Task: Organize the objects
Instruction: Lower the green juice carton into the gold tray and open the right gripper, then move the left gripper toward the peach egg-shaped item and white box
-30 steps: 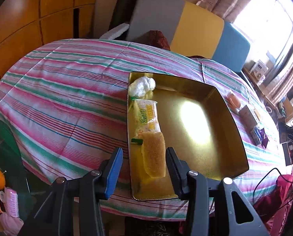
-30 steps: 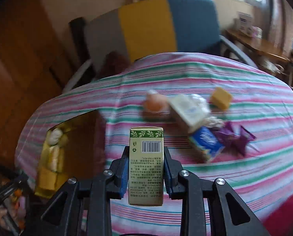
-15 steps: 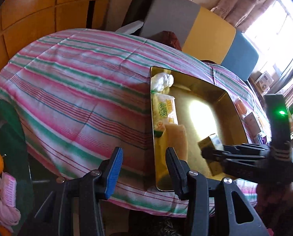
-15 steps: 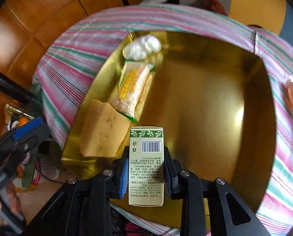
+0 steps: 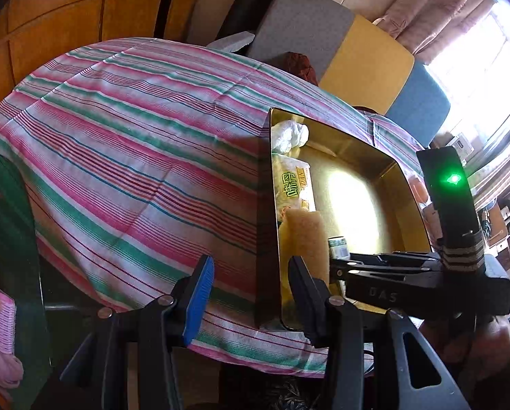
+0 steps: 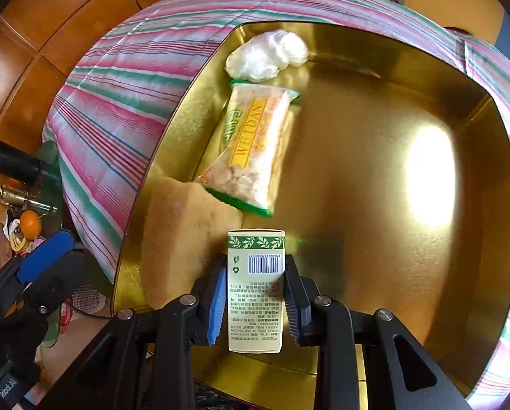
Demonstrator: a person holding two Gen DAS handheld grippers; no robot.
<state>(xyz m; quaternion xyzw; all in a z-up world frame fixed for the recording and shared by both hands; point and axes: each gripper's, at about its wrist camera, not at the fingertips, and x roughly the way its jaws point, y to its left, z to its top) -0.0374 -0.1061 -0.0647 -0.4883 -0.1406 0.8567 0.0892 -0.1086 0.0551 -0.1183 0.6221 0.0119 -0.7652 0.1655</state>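
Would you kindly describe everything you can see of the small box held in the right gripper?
The small box is a slim cream carton, apparently cardboard, with a green leaf-patterned band near its far end, a barcode below that, and rows of fine print. It looks closed and undented. The right gripper clamps its two long sides between blue pads, holding it over the gold tray, beside the tan sponge. Whether it touches the tray is unclear.

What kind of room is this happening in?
Probably a home living or dining room: a table under a striped tablecloth, a cushioned chair behind it, curtains at a sunny window, and wooden cabinets.
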